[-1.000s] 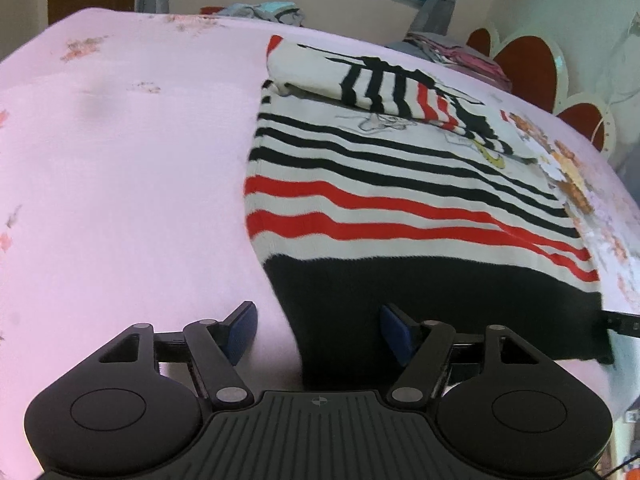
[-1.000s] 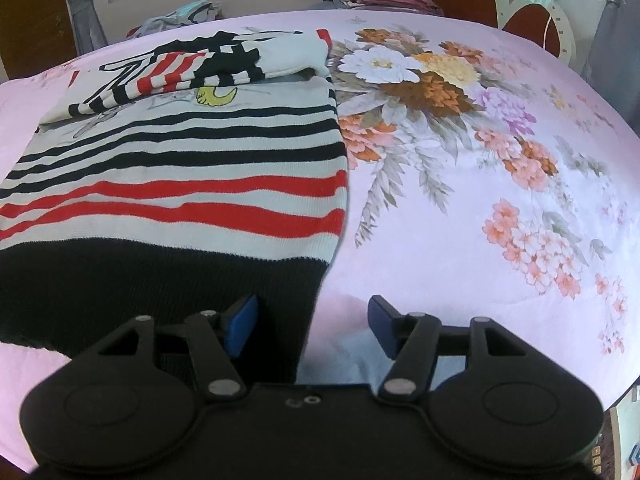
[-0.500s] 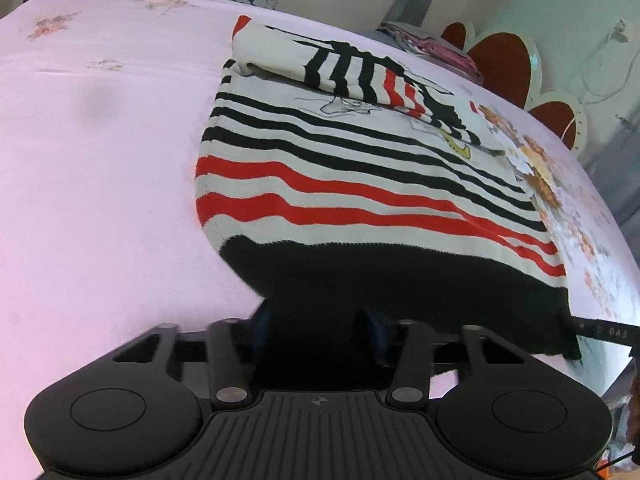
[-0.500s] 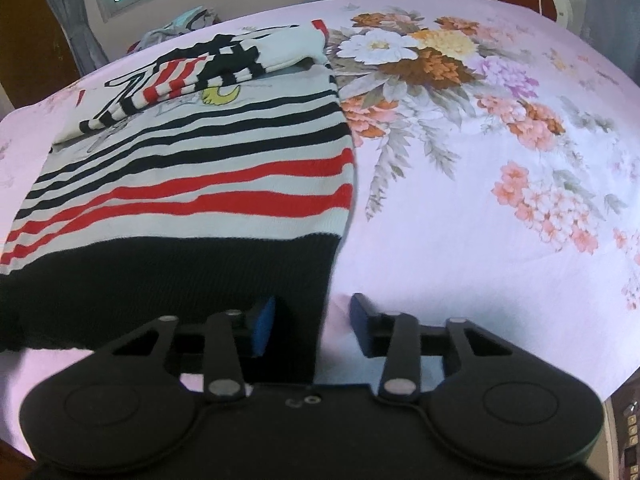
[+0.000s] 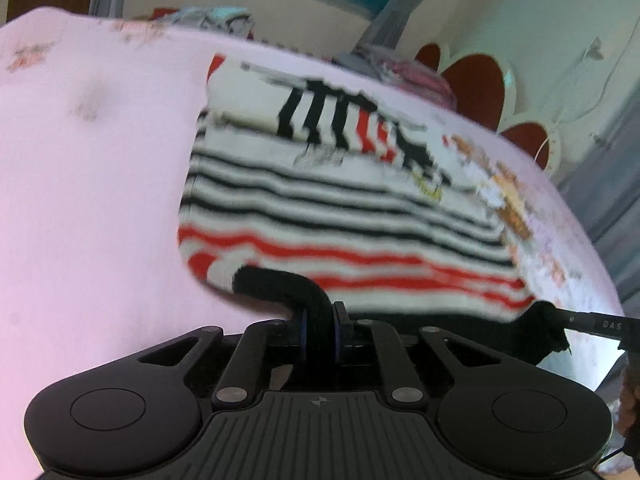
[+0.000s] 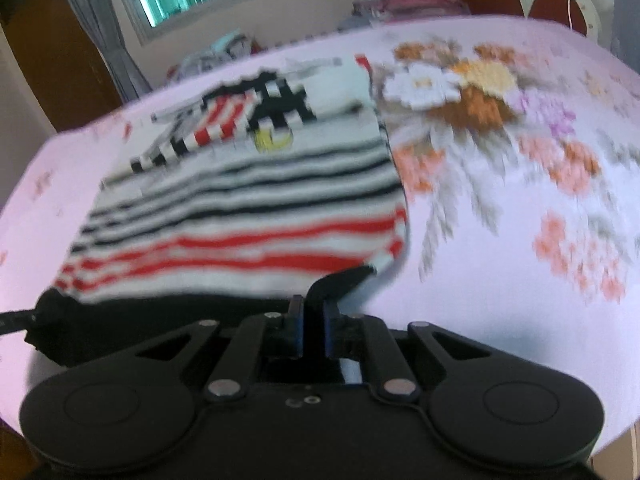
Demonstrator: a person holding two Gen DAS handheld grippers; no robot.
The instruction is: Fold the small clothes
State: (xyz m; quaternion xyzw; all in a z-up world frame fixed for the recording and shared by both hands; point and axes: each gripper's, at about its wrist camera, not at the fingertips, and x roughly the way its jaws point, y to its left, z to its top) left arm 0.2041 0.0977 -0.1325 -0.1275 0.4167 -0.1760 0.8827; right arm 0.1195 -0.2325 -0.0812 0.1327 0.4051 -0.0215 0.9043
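Now, step in hand: the bottom-hem fold of the black, white and red striped knitted sweater (image 5: pixel 344 216) is starting, with both lower corners pinched and raised off the pink floral bedsheet (image 5: pixel 100 184)
Left hand-held gripper (image 5: pixel 319 332): its jaws have just been closing and now stand narrow, clamped on a bunched ridge of the sweater's black hem band (image 5: pixel 280 286) at the left corner
Right hand-held gripper (image 6: pixel 313 330): its jaws have just been closing too, now nipped tight on the hem's right corner, where a dark fold of knit rises between the pads
Sweater's place: it lies flat on the bed, sleeves already folded across the chest at the far end, near hem lifted, the rest on the sheet
Blur: both views are smeared, so fine detail of the grip is hard to read
Next move, as I judge it: carry both corners up and away together toward the folded sleeves, keeping them level and evenly spaced so the hem stays taut, then lay the hem on the upper part before letting go
Risk: uneven travel would skew the fold
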